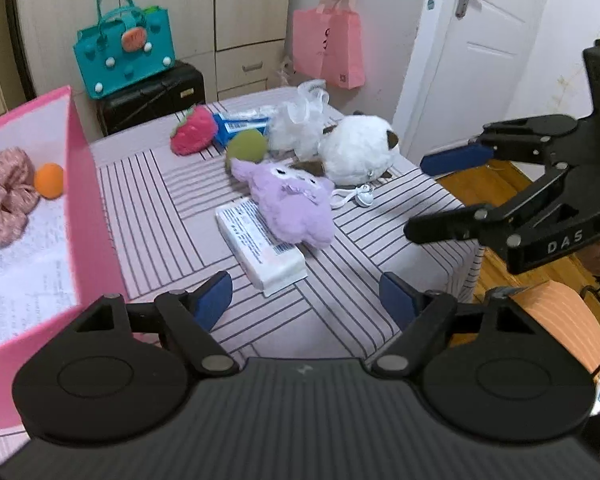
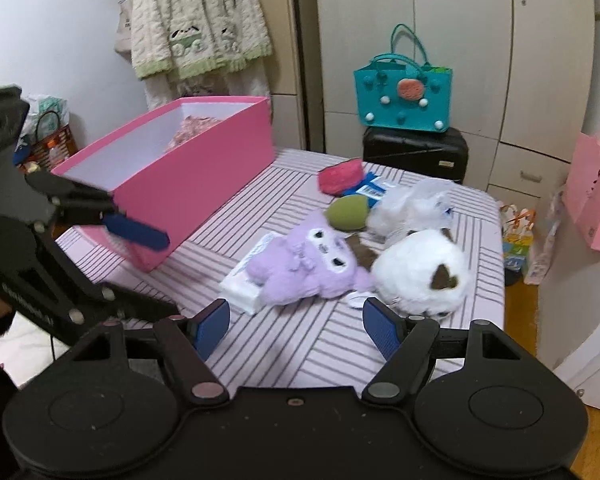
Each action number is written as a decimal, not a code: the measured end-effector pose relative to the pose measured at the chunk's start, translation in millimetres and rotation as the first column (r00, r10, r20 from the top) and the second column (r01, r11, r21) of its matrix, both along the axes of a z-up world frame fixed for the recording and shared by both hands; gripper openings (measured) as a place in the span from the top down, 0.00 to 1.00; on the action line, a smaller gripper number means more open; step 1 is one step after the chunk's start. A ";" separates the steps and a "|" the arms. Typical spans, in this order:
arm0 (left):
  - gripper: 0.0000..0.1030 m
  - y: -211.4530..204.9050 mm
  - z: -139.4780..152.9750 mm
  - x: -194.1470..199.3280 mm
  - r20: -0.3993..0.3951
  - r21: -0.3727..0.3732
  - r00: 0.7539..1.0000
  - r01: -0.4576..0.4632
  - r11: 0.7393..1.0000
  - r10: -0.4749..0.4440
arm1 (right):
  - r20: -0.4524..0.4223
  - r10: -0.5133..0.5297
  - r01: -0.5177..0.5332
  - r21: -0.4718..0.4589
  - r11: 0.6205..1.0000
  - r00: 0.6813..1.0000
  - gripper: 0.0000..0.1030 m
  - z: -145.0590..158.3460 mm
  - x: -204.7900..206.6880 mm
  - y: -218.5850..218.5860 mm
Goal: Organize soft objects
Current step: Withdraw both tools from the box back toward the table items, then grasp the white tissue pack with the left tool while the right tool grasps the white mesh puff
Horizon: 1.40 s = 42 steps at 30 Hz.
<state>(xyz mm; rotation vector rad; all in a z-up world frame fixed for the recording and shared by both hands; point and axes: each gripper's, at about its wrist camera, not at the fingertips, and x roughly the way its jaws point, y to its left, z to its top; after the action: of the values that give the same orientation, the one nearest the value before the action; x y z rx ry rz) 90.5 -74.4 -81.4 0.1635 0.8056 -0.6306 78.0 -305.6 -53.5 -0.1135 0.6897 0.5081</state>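
Note:
A purple plush (image 1: pixel 292 204) (image 2: pixel 304 264) lies mid-table, partly on a white packet (image 1: pixel 262 246). Beside it are a white plush (image 1: pixel 358 148) (image 2: pixel 420 270), a green ball (image 1: pixel 246 146) (image 2: pixel 348 208) and a red strawberry plush (image 1: pixel 192 130) (image 2: pixel 336 174). The pink box (image 1: pixel 88 200) (image 2: pixel 192 176) holds a pink scrunchie (image 1: pixel 4 196) and an orange ball (image 1: pixel 49 180). My left gripper (image 1: pixel 306 300) is open and empty above the near table, also in the right wrist view (image 2: pixel 160 276). My right gripper (image 2: pixel 296 326) is open and empty near the plushes, also in the left wrist view (image 1: pixel 432 196).
A crumpled plastic bag (image 1: pixel 300 120) (image 2: pixel 416 204) and a blue packet (image 1: pixel 236 126) lie at the far side of the striped table (image 1: pixel 164 216). A teal bag (image 1: pixel 124 56) sits on a black case behind. The table edge drops to wooden floor (image 1: pixel 496 268) on the right.

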 end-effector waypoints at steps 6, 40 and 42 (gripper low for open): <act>0.24 -14.4 -23.1 9.8 0.072 0.028 0.994 -0.088 0.996 0.085 | 0.062 -0.021 0.022 -0.027 0.999 0.998 0.24 -6.9 9.5 -3.8; 0.55 -13.8 -61.1 52.8 0.153 0.052 0.961 -0.240 0.969 0.230 | -0.115 -0.094 0.092 -0.028 0.995 0.989 0.21 -24.5 178.1 -16.6; 0.60 -13.4 -60.8 54.4 0.146 0.040 0.960 -0.247 0.968 0.239 | -0.133 -0.096 0.094 -0.023 0.995 0.986 0.22 -29.6 184.2 -16.4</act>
<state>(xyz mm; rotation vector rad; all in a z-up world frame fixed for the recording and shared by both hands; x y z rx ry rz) 144.9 -87.9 -142.3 0.1569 0.6953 -0.3590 262.2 -322.0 -83.1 -0.0619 0.8268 0.4209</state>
